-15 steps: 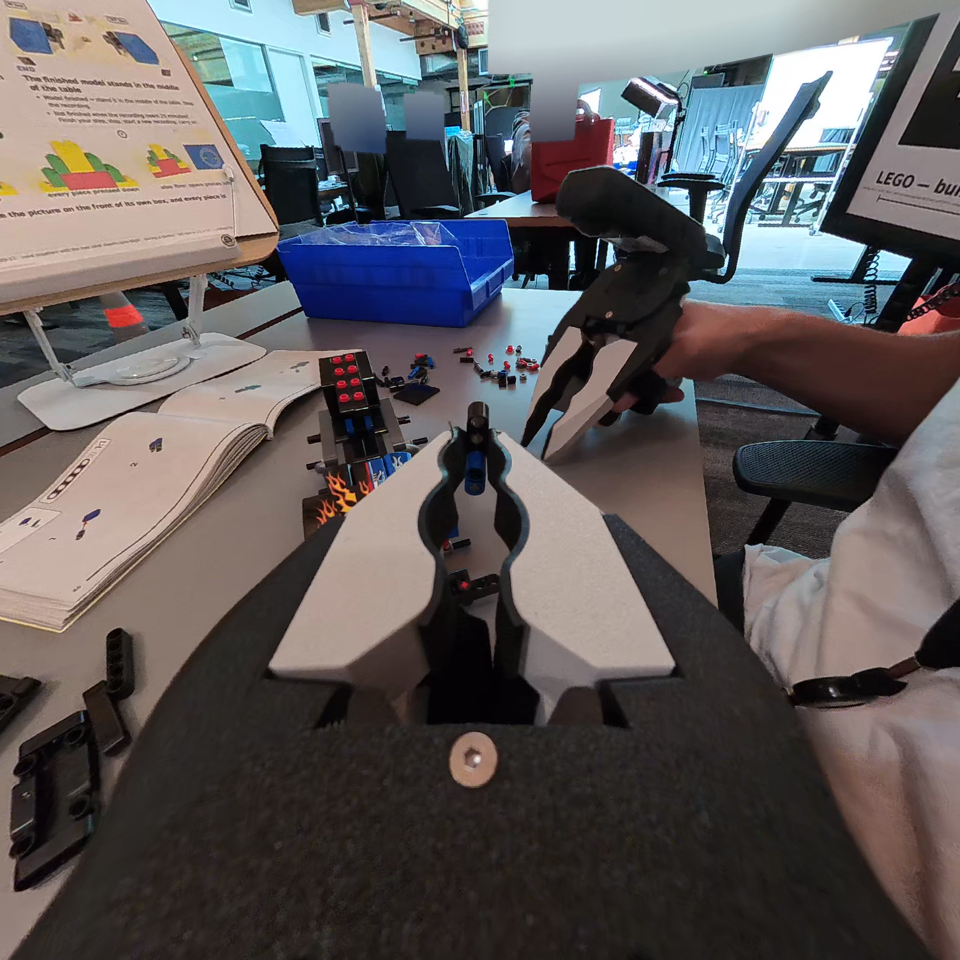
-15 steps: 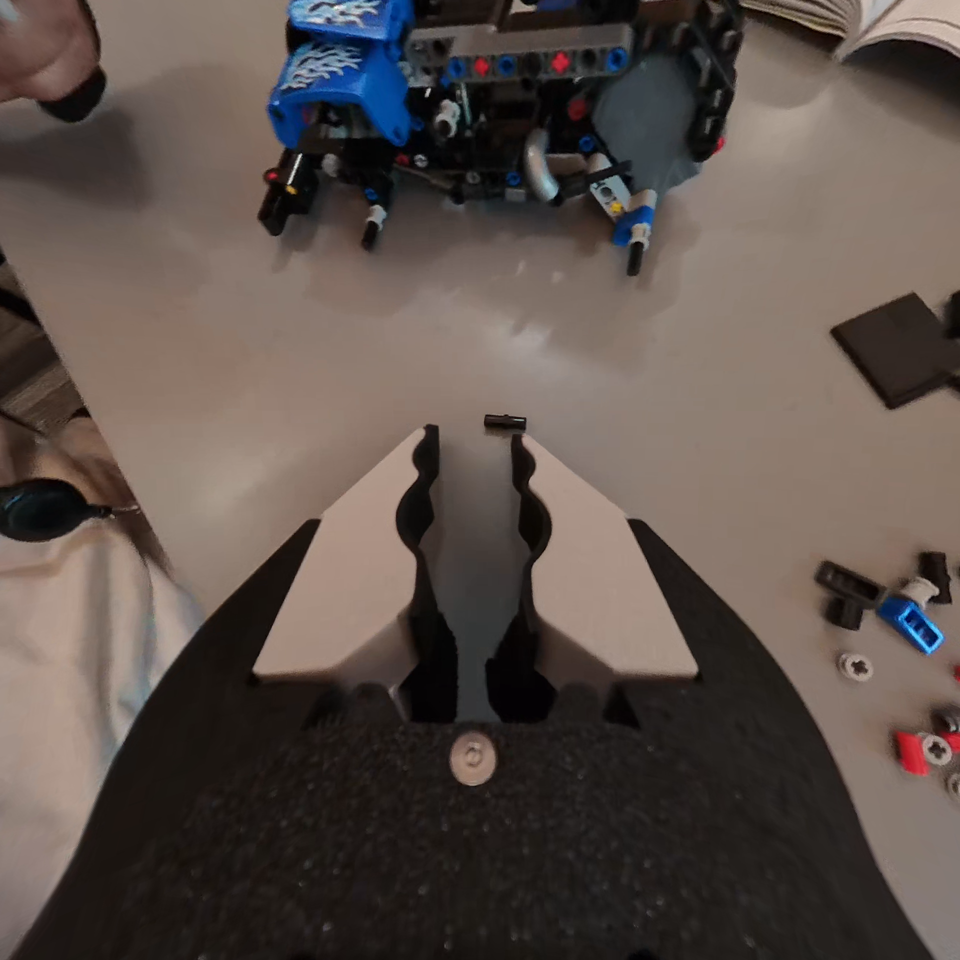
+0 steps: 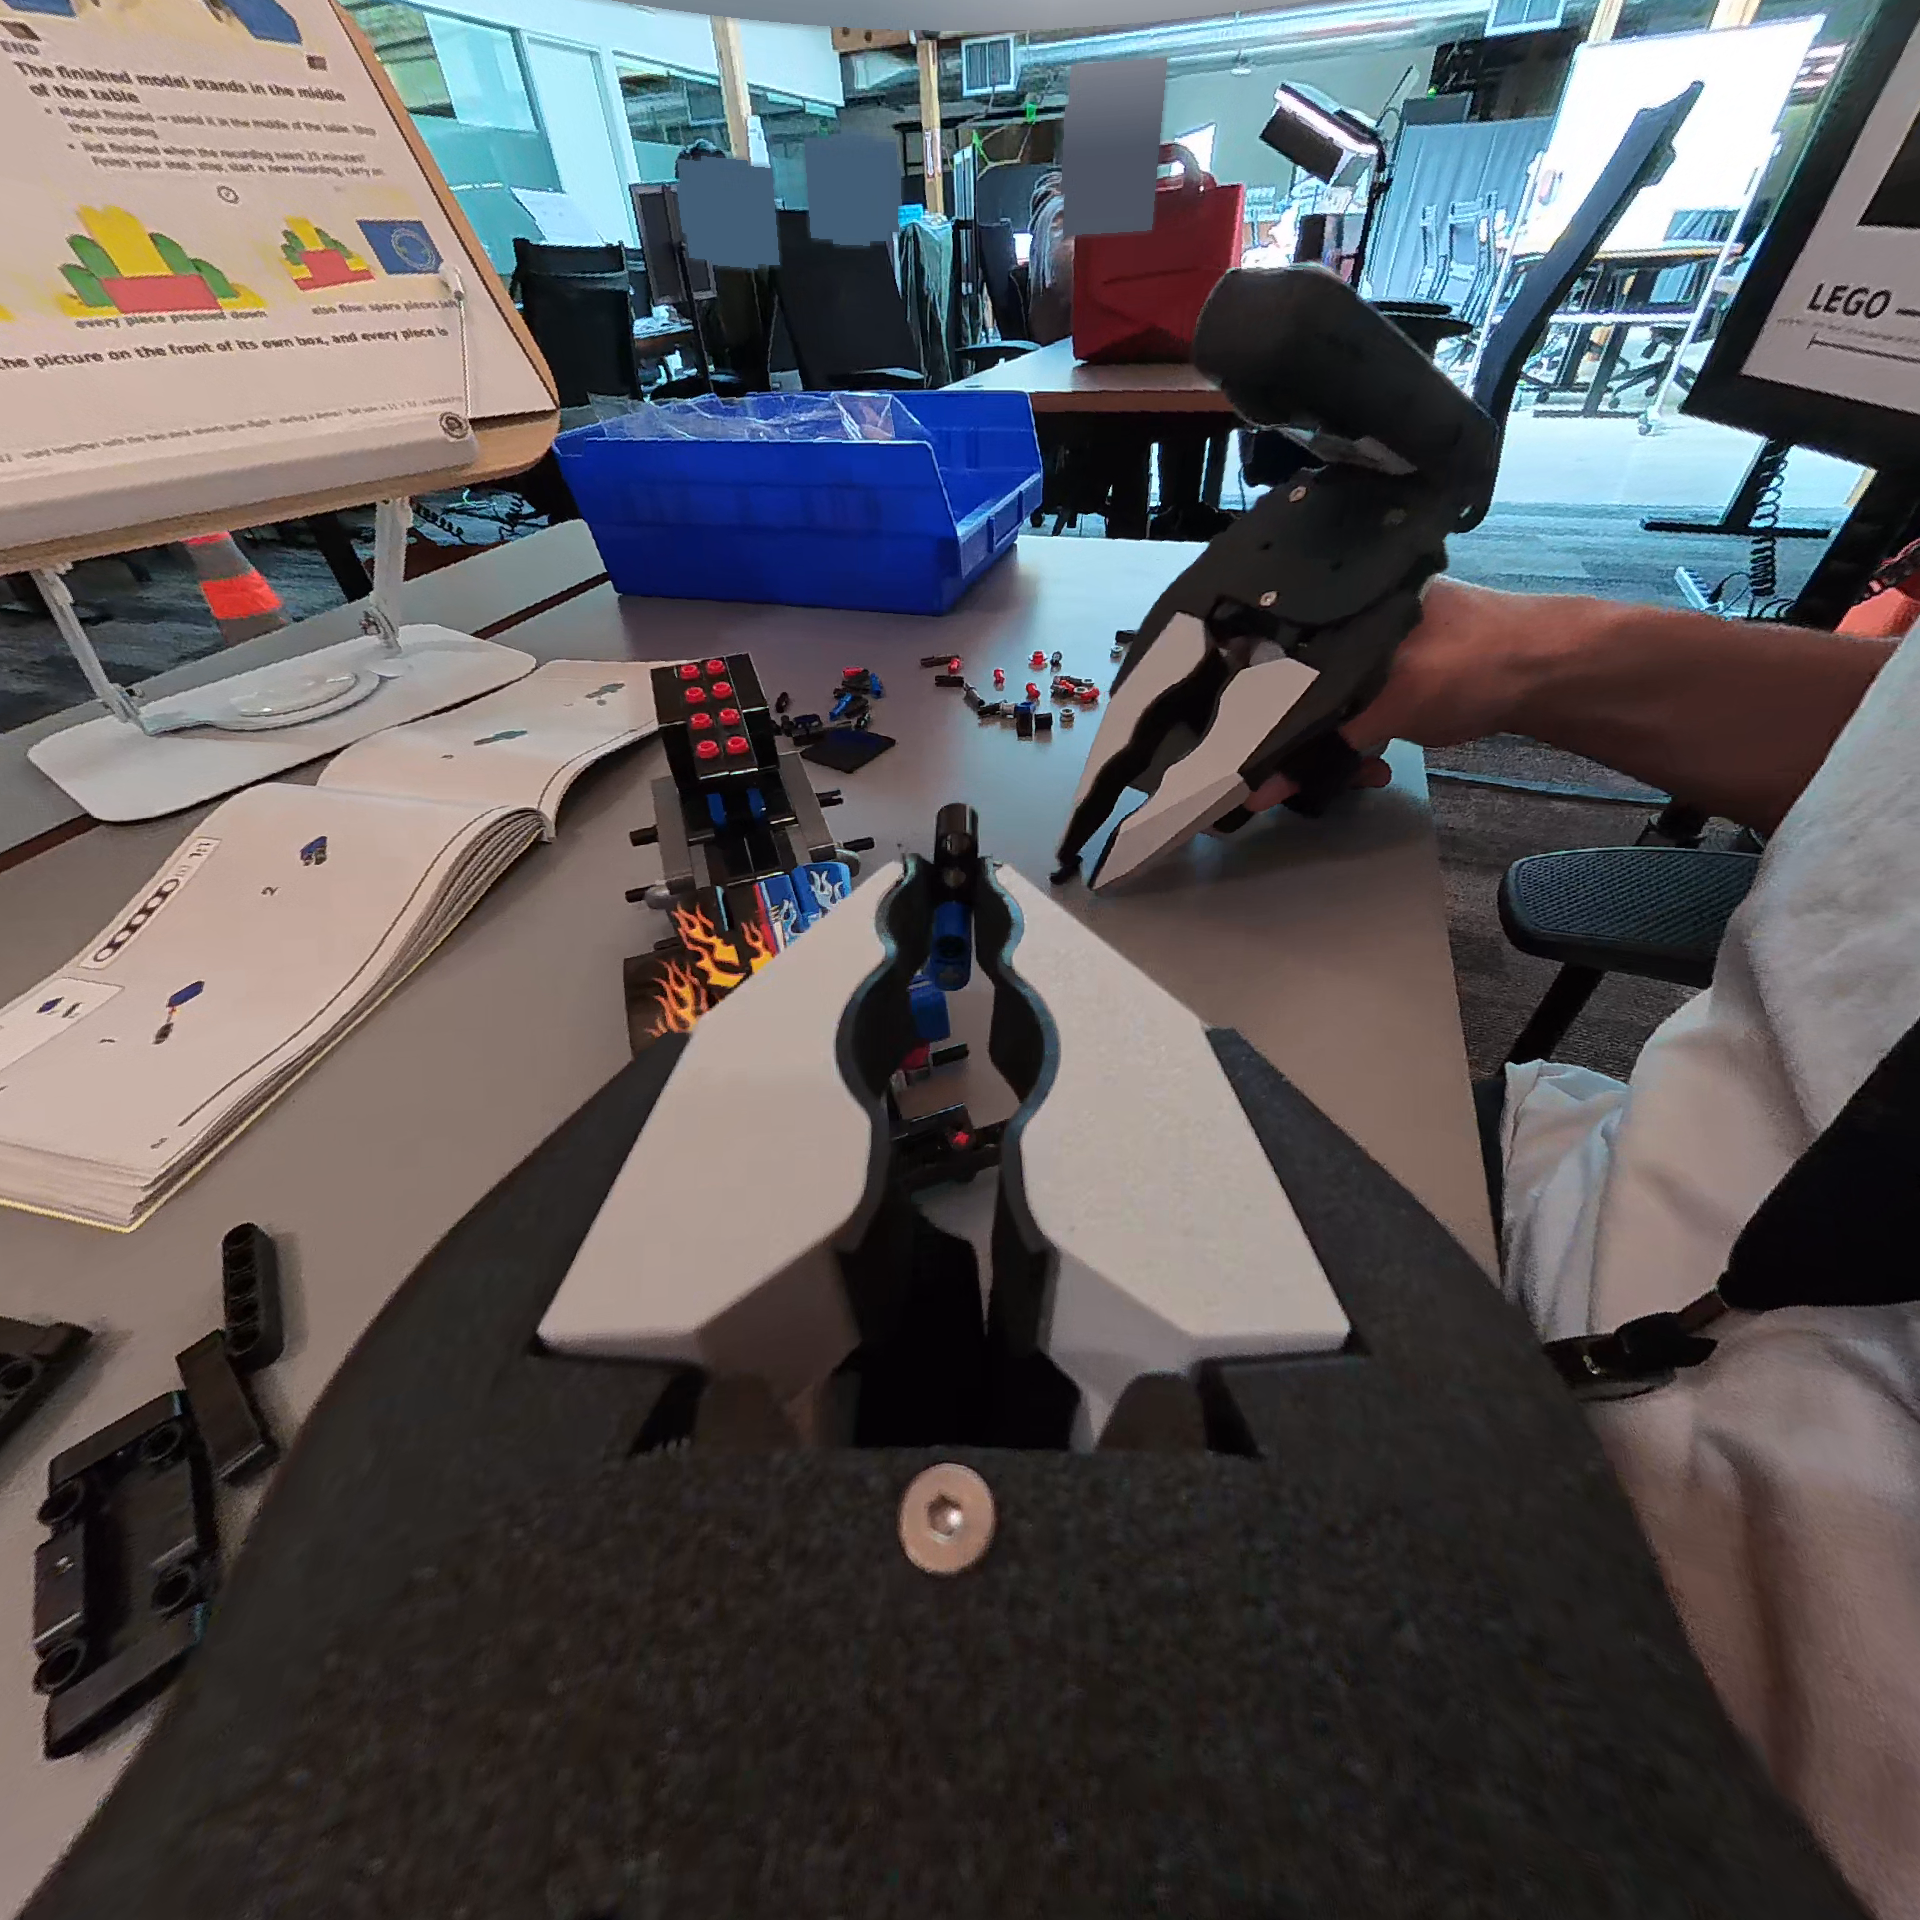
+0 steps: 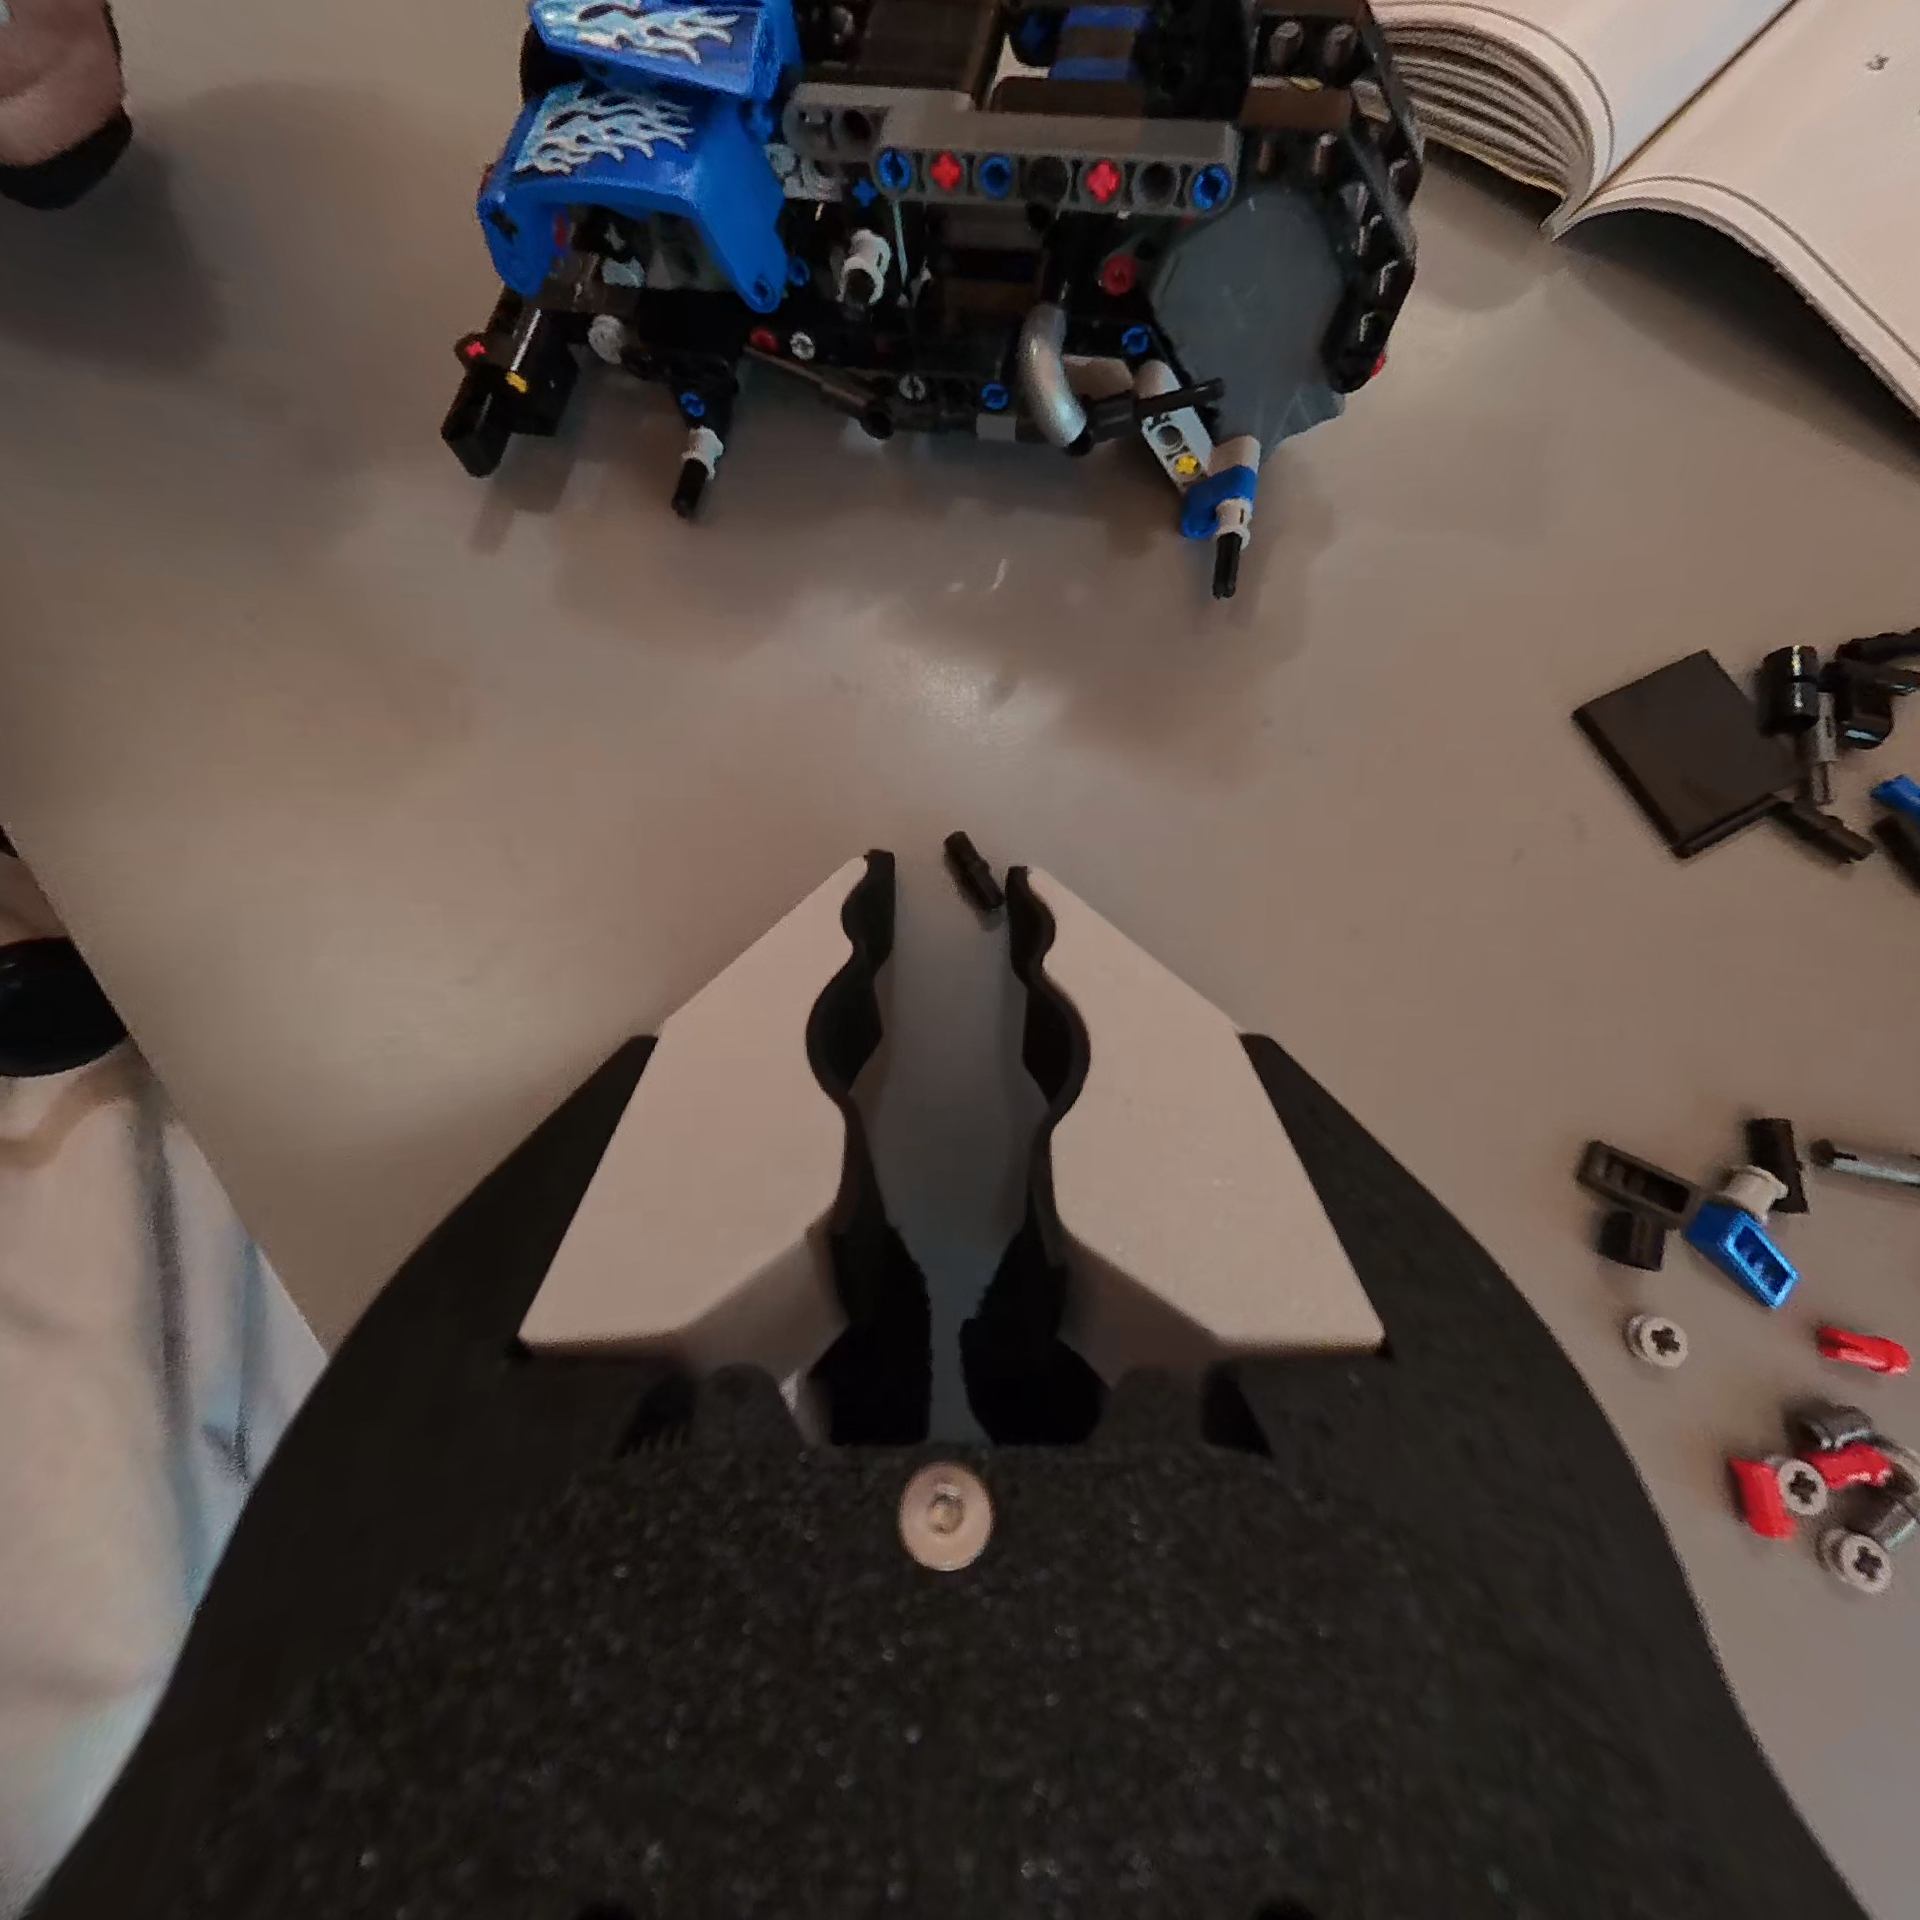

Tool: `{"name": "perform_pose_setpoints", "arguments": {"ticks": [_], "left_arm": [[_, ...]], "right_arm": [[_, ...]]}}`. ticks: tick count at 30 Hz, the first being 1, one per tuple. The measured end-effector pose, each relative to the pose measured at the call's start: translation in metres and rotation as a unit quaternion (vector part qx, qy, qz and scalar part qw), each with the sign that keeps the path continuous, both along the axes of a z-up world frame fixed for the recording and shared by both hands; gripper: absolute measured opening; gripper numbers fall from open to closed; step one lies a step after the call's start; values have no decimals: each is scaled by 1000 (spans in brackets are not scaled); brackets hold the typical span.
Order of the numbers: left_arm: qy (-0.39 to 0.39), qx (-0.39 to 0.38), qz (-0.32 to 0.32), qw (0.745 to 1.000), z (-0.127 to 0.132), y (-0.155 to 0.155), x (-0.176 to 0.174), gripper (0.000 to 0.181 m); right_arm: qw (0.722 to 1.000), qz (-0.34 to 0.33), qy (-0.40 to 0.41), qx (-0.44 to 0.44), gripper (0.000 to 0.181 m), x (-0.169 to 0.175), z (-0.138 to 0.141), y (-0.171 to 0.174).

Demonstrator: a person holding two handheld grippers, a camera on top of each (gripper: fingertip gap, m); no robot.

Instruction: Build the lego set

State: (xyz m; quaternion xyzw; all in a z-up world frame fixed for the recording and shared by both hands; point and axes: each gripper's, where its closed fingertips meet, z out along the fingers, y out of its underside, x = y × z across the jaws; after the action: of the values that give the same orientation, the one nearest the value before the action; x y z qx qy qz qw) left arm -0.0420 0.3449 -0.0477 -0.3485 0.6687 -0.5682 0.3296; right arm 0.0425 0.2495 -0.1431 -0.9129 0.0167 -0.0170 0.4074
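Right gripper [image 4: 948, 875]: tips down at the grey table [image 4: 727, 727], jaws spread a little, nothing pinched. Small black Technic pin [image 4: 974, 869] lying loose on the table right at the tips, angled, just beside the inner edge of the right-hand finger; contact with it not clear. Same gripper seen from the left wrist view [image 3: 1081, 878], tilted steeply, tips at the tabletop.

Left gripper [image 3: 951, 883]: jaws pressed onto a short black-and-blue Technic piece [image 3: 951, 914], black end sticking out past the tips. Held above the table, near the front of the model.

Part-built lego vehicle [image 4: 935, 239] sitting on the table ahead of the right gripper, well apart from the pin. Blue flame-printed panels [image 4: 623, 135] on one end, grey beam with blue and red pins across the top, black axles poking out along the near side. From the left view, black plates with red studs [image 3: 712, 707] on the far end, orange flame sticker on the near one.

Loose parts: black square tile [image 4: 1683, 748], blue connector [image 4: 1740, 1257], red and grey pins scattered right of the gripper. Open instruction booklet [image 3: 260, 935] left of the model. Blue bin [image 3: 800, 520] at the far table edge. Black beams and a black frame [image 3: 125, 1558] near the left edge.
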Motion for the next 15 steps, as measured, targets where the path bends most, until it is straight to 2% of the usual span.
{"name": "perform_pose_setpoints", "arguments": {"ticks": [1, 6, 11, 13, 15], "left_arm": [[1, -1, 0, 1000, 0, 0, 0, 6], [0, 0, -3, 1000, 0, -1, -1, 6], [-4, 5, 0, 1000, 0, -1, -1, 6], [-7, 2, -3, 1000, 1, -2, -2, 5], [-10, 4, -6, 1000, 2, -4, -3, 4]], "right_arm": [[1000, 3, -3, 0, 19, -1, 0, -1], [1000, 2, -12, 0, 4, 2, 0, 0], [999, 17, -27, -10, 3, 5, 0, -3], [995, 39, -79, -53, 3, 20, 4, -18], [984, 58, -133, -101, 3, 50, 26, -41]]}}
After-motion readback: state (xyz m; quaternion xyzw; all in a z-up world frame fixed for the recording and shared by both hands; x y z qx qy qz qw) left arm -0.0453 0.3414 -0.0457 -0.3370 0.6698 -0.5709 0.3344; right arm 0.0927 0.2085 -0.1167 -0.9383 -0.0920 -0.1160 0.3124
